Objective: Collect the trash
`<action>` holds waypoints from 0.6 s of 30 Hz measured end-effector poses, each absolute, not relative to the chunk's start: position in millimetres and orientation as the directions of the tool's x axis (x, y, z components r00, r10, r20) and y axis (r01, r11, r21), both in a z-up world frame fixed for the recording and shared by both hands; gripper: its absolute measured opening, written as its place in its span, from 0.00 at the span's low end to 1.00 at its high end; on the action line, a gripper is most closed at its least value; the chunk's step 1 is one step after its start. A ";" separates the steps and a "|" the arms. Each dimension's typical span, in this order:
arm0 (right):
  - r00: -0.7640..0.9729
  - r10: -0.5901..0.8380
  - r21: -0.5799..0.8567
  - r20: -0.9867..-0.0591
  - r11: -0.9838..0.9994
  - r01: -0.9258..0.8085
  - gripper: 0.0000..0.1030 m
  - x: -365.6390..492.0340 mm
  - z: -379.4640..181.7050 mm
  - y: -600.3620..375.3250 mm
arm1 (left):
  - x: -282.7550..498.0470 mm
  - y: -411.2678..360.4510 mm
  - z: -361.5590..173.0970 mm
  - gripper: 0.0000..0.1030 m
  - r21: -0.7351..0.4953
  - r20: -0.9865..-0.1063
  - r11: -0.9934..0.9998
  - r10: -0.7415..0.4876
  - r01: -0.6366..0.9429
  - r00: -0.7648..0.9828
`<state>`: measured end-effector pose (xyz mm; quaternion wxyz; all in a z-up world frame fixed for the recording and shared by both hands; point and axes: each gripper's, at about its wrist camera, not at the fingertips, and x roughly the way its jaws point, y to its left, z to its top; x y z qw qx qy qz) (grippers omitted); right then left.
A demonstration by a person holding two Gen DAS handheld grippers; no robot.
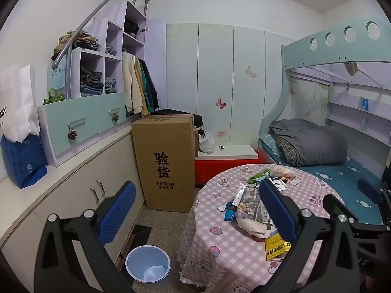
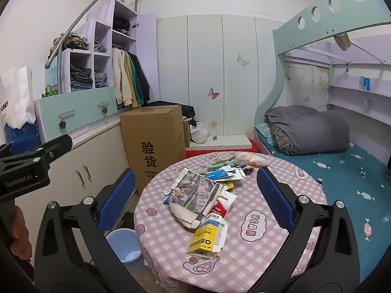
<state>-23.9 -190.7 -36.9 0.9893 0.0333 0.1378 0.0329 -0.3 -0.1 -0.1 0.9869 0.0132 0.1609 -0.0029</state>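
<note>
A heap of trash lies on the round table with a pink checked cloth (image 2: 259, 249): a yellow carton (image 2: 207, 236), a crumpled printed paper bag (image 2: 193, 195), a red-and-white packet (image 2: 221, 206), blue packets (image 2: 217, 174), a green wrapper (image 2: 220, 163) and a clear plastic bag (image 2: 251, 158). My right gripper (image 2: 195, 173) hangs open above the heap, holding nothing. My left gripper (image 1: 197, 185) is open and empty over the table's left edge (image 1: 195, 210). A pale blue bin (image 1: 147, 263) stands on the floor left of the table.
A tall cardboard box (image 1: 166, 166) stands behind the bin against low white cabinets (image 1: 73, 195). A bunk bed with a grey quilt (image 2: 310, 129) borders the table on the right. A person's hand (image 2: 22, 239) grips the left tool.
</note>
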 end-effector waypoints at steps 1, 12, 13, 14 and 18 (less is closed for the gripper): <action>0.959 0.074 0.076 -0.272 0.996 -0.056 0.94 -23.6 -37.0 -190.9 | -0.2 -0.3 -0.4 0.96 0.026 -0.318 1.000 -0.002 0.011 0.948; 0.955 0.077 0.083 -0.285 0.995 -0.055 0.94 -19.9 -39.6 -191.1 | 4.3 -5.6 3.7 0.96 0.031 -0.320 0.999 -0.003 0.014 0.947; 0.955 0.077 0.084 -0.286 0.995 -0.055 0.94 -20.0 -39.6 -190.6 | 4.8 -6.2 4.2 0.96 0.031 -0.320 0.999 -0.003 0.014 0.947; 0.955 0.077 0.085 -0.286 0.995 -0.055 0.94 -20.4 -39.6 -189.9 | 5.1 -6.7 4.7 0.96 0.030 -0.320 0.999 -0.004 0.015 0.947; 0.952 0.081 0.095 -0.294 0.994 -0.055 0.94 -16.2 -42.7 -193.7 | 5.0 -4.7 -1.7 0.96 0.035 -0.323 0.999 0.000 0.012 0.947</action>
